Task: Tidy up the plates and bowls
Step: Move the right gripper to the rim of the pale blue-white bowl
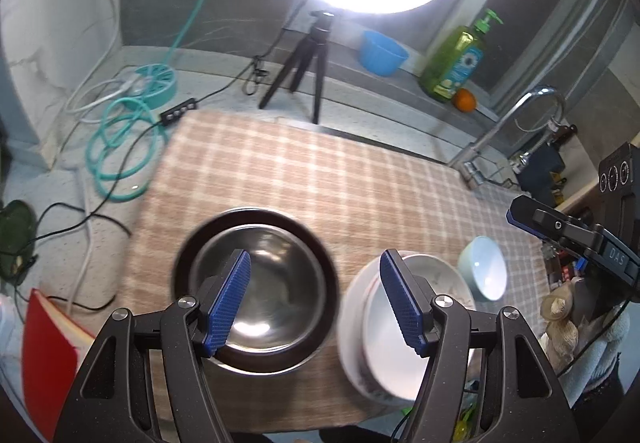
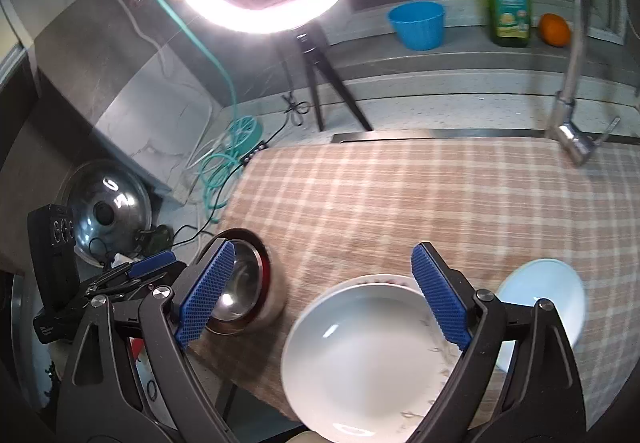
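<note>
Both claws stand wide and hold nothing. The left claw [image 1: 316,299] hangs over the checked cloth [image 1: 320,171] on the worktop, the steel bowl [image 1: 256,283] under its left pad, the white plates [image 1: 400,343] at 3 o'clock of that bowl, the pale blue bowl [image 1: 486,273] beyond. The right claw [image 2: 320,295], which reads "DAS" in the left view, hangs above the white plates. The green bottle [image 1: 454,61] label is unreadable.

The steel bowl [image 1: 256,283] sits left of the plates [image 1: 404,327], small bowl [image 1: 482,267] right.
</note>
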Motion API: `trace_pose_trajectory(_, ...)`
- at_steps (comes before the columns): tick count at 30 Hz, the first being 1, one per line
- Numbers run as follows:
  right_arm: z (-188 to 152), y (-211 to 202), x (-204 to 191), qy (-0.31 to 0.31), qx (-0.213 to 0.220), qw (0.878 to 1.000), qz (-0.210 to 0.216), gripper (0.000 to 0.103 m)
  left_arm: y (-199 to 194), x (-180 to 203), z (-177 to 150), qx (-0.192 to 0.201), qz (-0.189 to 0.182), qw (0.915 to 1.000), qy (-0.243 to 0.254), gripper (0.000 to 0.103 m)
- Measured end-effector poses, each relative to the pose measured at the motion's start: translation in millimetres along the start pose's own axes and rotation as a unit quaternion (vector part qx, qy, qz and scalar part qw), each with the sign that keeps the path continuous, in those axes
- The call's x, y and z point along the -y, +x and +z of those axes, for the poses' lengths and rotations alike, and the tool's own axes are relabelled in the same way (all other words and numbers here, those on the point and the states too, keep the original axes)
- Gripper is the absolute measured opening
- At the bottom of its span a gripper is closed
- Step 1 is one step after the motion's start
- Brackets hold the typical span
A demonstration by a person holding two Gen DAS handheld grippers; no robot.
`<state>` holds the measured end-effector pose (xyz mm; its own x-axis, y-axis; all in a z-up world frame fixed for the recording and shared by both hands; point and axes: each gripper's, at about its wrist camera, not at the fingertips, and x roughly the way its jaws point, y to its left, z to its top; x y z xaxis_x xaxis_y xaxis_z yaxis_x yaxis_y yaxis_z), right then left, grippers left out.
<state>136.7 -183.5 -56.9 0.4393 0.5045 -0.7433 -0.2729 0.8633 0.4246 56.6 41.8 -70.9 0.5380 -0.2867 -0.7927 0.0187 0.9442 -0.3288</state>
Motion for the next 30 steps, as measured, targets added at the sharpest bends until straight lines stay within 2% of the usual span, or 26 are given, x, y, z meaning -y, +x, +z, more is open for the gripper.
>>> trace_pose_trajectory(13, -16, -55, 111, 0.078, 0.027, 0.994, -0.068, 0.092, 38, 73, 5, -0.021, -0.042, 0.9978, 0.047, 0.067)
trace_pose_trajectory(23, -44, -69, 179, 0.120, 0.022, 0.987, -0.103, 0.092, 80, 131, 0, -0.053, -0.074, 0.9921, 0.087, 0.067)
trace_pose_trajectory(30, -61, -68, 210, 0.141, 0.010, 0.984, -0.108, 0.092, 111, 165, -11, -0.085, -0.088, 0.9866, 0.108, 0.067)
